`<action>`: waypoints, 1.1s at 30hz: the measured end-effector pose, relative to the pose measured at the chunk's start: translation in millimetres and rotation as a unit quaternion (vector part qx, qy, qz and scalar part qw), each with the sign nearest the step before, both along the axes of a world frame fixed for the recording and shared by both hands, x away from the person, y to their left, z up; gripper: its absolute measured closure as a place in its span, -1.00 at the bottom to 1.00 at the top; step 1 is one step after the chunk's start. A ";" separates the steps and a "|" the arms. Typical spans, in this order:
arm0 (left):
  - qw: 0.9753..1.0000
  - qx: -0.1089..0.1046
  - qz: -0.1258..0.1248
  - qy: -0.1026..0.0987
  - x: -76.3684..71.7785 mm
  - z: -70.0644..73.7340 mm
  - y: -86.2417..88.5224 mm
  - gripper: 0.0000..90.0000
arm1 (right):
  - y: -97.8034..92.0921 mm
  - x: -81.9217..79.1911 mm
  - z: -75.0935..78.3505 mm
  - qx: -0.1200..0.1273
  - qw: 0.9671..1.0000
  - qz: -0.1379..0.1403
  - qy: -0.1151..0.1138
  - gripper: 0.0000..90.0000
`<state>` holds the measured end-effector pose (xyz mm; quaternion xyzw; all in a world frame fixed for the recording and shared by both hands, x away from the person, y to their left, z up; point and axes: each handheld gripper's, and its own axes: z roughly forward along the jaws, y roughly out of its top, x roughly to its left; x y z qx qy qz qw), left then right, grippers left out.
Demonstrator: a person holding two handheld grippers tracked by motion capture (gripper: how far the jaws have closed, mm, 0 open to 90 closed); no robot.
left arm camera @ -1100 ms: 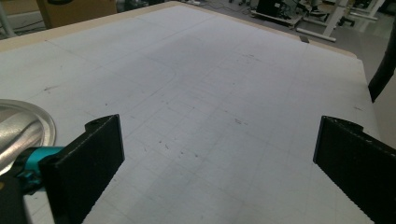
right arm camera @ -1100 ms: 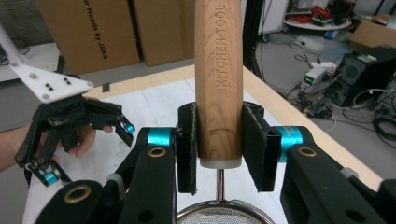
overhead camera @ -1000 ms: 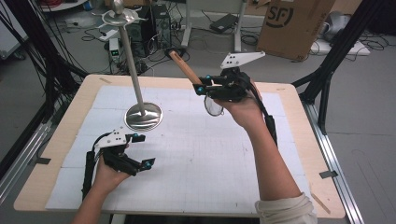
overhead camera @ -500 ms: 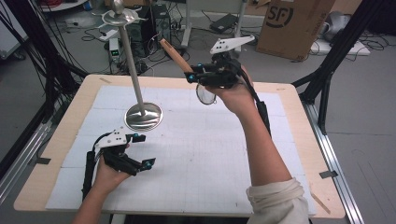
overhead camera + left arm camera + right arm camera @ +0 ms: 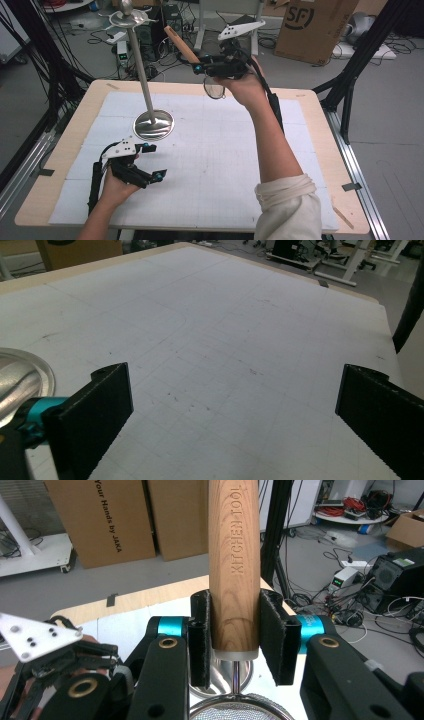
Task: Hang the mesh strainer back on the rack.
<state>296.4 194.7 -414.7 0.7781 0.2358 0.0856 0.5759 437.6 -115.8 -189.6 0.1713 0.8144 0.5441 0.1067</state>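
So the biggest thing here was the light wooden table (image 5: 320, 130) with a white gridded mat (image 5: 210, 165) covering most of its top. Behind it on the floor sat a brown cardboard box (image 5: 315, 27) and a mess of cables and gear.

On the mat's far left stood a shiny metal stand with a round flat base and a tall thin pole (image 5: 142, 82), upright, with a small round dish and a knob at the top. From the left gripper view a slice of that base (image 5: 22, 377) showed just beside the left-hand jaw.

The right gripper (image 5: 200, 66) was held up in the air over the table's far edge, well apart from the stand. It was clamped on a small round mesh strainer with a light wooden handle (image 5: 181, 45). The handle stuck up and away toward the stand's top, and the wire mesh bowl hung below the hand. In the right gripper view you could see both black jaws squeezed against the handle (image 5: 234, 565) right above its metal collar, with "KITCHEN TOOL" stamped into the wood and the mesh rim at the bottom.

The left gripper (image 5: 152, 161) rested low over the mat near the front left, close to the stand's base but not touching it. Its jaws were spread wide with nothing between them, just bare mat.
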 end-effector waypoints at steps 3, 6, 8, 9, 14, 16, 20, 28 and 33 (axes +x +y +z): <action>1.000 0.002 -0.001 -0.001 0.2 0.1 0.1 -0.95 | 4.4 6.4 3.6 -0.001 1.000 -0.001 0.000 0.52; 1.000 0.002 0.000 -0.002 0.2 0.1 0.1 -0.95 | 7.2 9.9 5.9 0.000 1.000 -0.004 0.002 0.52; 1.000 0.004 -0.001 -0.002 0.5 0.1 0.5 -0.95 | 10.0 13.1 7.7 0.004 1.000 -0.005 0.002 0.52; 1.000 0.004 -0.001 -0.002 0.5 0.0 0.5 -0.95 | 13.2 15.3 9.4 0.007 1.000 -0.006 0.001 0.52; 1.000 0.001 -0.001 0.000 0.2 -0.3 -0.1 -0.95 | 21.6 19.5 13.8 0.010 1.000 -0.002 0.001 0.52; 1.000 0.002 0.000 0.000 0.1 -0.2 -0.2 -0.95 | 23.7 20.1 14.9 0.009 1.000 -0.001 0.000 0.52; 1.000 0.003 -0.001 -0.001 -0.1 0.1 0.0 -0.95 | 30.0 22.3 16.0 0.009 1.000 -0.003 0.002 0.52; 1.000 0.003 0.000 -0.001 -0.4 0.1 -0.1 -0.95 | 36.6 22.6 12.1 0.002 1.000 0.003 0.005 0.52; 1.000 0.002 0.000 -0.002 -0.2 0.4 0.7 -0.95 | 41.6 20.4 11.2 -0.001 1.000 0.009 0.004 0.52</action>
